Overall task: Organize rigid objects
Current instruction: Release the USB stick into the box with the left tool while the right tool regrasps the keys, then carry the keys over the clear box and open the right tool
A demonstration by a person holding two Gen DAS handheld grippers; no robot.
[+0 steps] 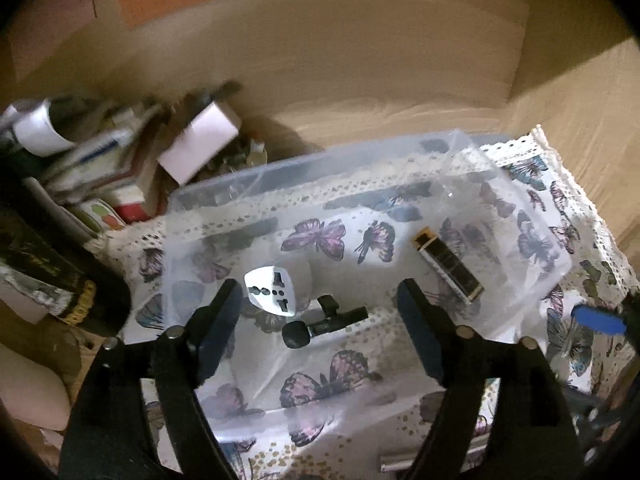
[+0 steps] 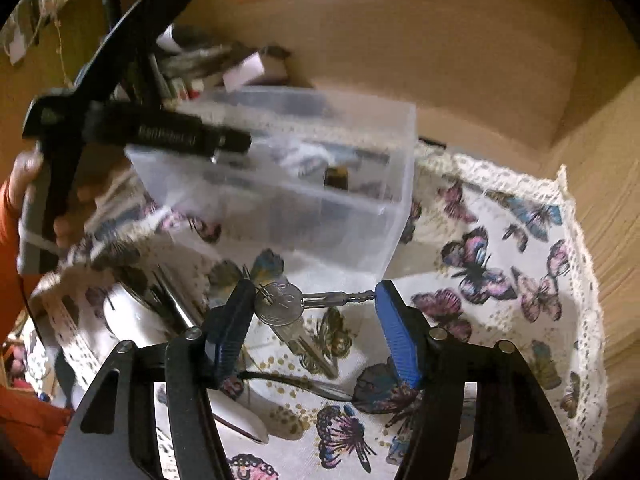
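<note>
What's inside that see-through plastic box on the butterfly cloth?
Inside the clear box lie a white plug adapter, a small black clip-on microphone and a black-and-gold bar. Its frosted walls blur the far corners, so anything there is hidden.

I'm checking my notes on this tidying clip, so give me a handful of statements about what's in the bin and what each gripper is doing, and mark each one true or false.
1. The right gripper holds a key spanning its two blue pads. True.
2. The clear plastic bin is empty. False: a white plug adapter, a small black microphone and a black and gold bar lie in it.
3. The left gripper is clamped on the plug adapter. False: its jaws stand apart over the bin with nothing pressed between them.
4. The bin stands on a butterfly-print cloth. True.
5. The key is already in the bin. False: it is outside, in front of the bin.
</note>
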